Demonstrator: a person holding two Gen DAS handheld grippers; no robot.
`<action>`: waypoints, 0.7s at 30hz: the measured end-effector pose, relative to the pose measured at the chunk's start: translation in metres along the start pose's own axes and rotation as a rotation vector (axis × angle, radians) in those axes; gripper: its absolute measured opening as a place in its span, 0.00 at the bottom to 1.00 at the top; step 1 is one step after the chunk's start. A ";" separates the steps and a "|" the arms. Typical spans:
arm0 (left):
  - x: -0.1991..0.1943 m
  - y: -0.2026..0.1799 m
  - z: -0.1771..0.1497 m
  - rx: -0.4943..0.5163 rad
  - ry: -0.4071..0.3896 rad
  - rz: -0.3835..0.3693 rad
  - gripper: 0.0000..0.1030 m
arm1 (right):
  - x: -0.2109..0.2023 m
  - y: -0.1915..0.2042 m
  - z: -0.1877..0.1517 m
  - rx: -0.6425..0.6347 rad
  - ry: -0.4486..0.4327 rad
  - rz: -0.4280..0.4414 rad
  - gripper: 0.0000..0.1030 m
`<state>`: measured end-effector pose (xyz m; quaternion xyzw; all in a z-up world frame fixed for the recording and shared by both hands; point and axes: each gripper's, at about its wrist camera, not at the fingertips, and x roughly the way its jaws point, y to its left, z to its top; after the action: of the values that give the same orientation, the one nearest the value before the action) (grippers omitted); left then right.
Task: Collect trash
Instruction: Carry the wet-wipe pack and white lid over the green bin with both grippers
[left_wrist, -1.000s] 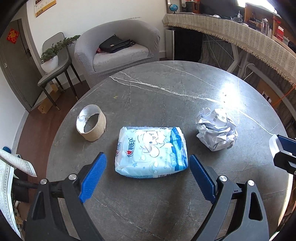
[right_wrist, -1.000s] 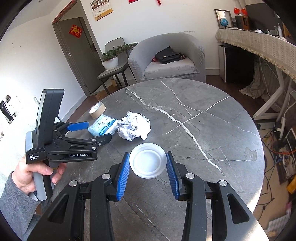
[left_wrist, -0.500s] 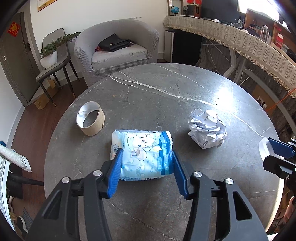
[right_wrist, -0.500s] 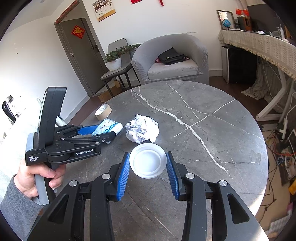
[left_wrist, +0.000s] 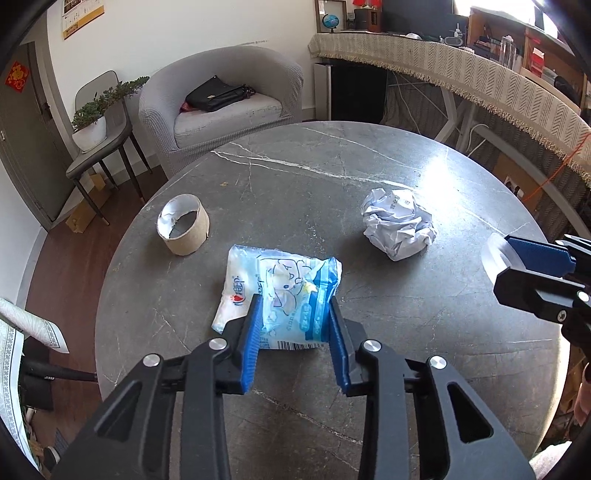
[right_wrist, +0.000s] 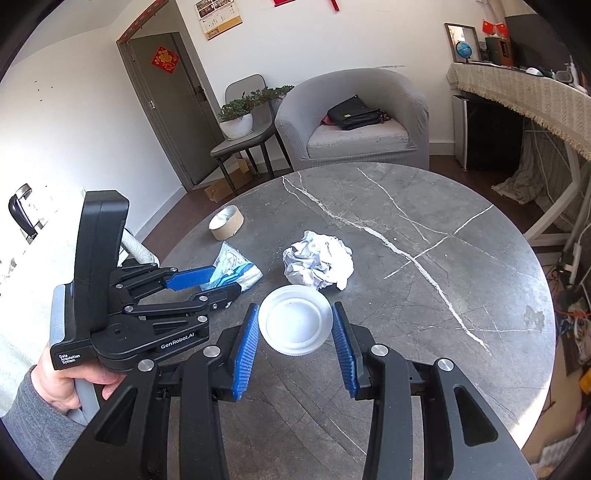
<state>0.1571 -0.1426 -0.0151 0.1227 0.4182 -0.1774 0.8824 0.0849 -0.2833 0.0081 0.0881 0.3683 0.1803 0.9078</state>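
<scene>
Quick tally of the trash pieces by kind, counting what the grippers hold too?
Tissue packet, in left gripper: 1
White plastic lid, in right gripper: 1
Crumpled paper ball: 1
Cardboard tape roll core: 1
Total: 4

Black left gripper (left_wrist: 294, 314) with ribbed blue pads, silver screws, grey sleeve.

Table (left_wrist: 295, 177): dark grey stone, thin white veins. Packet (left_wrist: 280, 288): pale blue and white, darker blue band, small red mark. Paper ball (left_wrist: 397, 223): white, faint grey print. Tape core (left_wrist: 183, 229): tan card, white inside. Lid (right_wrist: 294, 319): translucent white. Gripper pads (right_wrist: 246, 339): ribbed blue, on black frames. Armchair (left_wrist: 221, 96): grey.
</scene>
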 end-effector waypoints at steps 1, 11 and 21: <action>-0.002 0.002 0.000 -0.007 -0.003 -0.009 0.28 | 0.002 0.002 0.001 -0.004 0.003 0.002 0.38; -0.018 0.015 -0.014 -0.019 -0.023 0.001 0.09 | 0.019 0.019 0.005 -0.031 0.019 0.010 0.38; -0.051 0.058 -0.030 -0.088 -0.050 0.015 0.09 | 0.040 0.064 0.008 -0.093 0.036 0.045 0.38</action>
<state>0.1308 -0.0687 0.0100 0.0826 0.4023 -0.1552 0.8985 0.1000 -0.2090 0.0074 0.0507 0.3737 0.2189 0.8999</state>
